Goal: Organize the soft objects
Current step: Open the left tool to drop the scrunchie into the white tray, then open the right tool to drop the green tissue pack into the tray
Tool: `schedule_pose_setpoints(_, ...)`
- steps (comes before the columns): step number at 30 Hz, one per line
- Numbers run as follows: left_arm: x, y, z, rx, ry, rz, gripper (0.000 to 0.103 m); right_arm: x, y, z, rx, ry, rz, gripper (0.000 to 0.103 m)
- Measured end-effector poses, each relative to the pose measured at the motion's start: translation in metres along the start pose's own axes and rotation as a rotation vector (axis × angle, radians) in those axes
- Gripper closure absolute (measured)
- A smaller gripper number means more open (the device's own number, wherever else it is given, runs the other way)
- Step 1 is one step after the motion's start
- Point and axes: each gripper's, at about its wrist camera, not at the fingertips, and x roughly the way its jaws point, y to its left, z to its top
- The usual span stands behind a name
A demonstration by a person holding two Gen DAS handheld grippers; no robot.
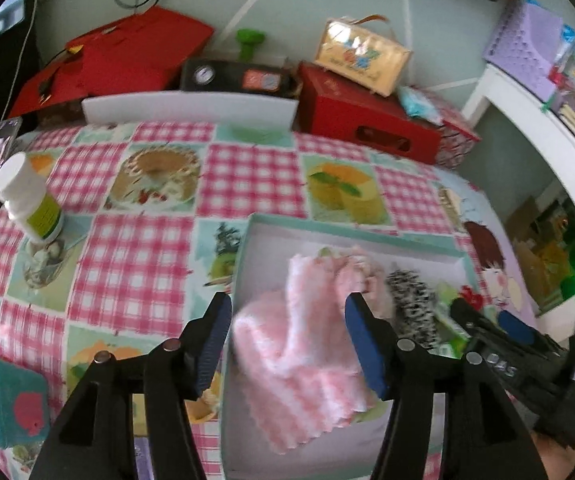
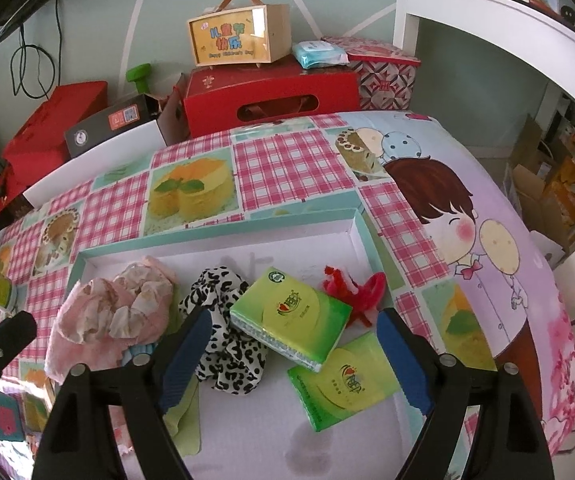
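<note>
The left gripper (image 1: 287, 336) stands spread above the tray (image 1: 351, 232), its jaws apart with nothing pinched; the pink cloth (image 1: 299, 344) lies below and between them, resting in the tray at about 6 o'clock in the left view. No pad visibly presses on it, so the cloth looks released. The step in hand appears to be setting the cloth down among the other soft things, and doing it well means lifting straight away so no fringe snags on a pad (the loose edge hangs near the tray's front wall).

The right gripper (image 2: 295, 356) is also spread wide and empty, poised over a tissue pack (image 2: 291, 320) that lies between its fingers without touching them. A second pack (image 2: 343, 384) lies at 5 o'clock of the first, a spotted scarf (image 2: 223, 344) at 9 o'clock, and a red bow (image 2: 355, 296) at 2 o'clock, all inside the tray.

Both grippers tilt steeply down toward the tray. In the left view the right gripper shows at 3 o'clock, close beside the left one, so the two need room to avoid knocking.
</note>
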Motion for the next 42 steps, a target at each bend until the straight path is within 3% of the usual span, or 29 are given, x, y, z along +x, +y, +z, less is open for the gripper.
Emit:
schedule_pose_setpoints(7,0.02,0.012,-0.004,-0.02,0.059,0.057,0.04,0.002,0.005,-0.001,-0.019,0.008,-0.01,0.016)
schedule_pose_setpoints(11,0.025,0.015,-0.006,-0.026,0.063,0.081,0.014,0.0,0.008,-0.001,-0.034,-0.003,-0.016,0.014)
schedule_pose_setpoints(13,0.027,0.016,-0.007,-0.015,0.059,0.104,0.01,-0.001,0.009,-0.001,-0.038,-0.011,-0.029,0.0)
schedule_pose_setpoints(16,0.033,0.016,-0.008,0.006,0.056,0.141,0.01,-0.001,0.01,0.001,-0.041,-0.015,-0.036,0.0)
schedule_pose_setpoints(30,0.031,0.014,-0.008,0.008,0.06,0.137,0.01,0.001,0.011,-0.001,-0.048,0.003,-0.04,0.0)
schedule_pose_setpoints(42,-0.007,0.02,-0.025,0.046,0.01,0.12,0.01,-0.016,0.015,-0.015,-0.049,0.001,-0.038,0.0)
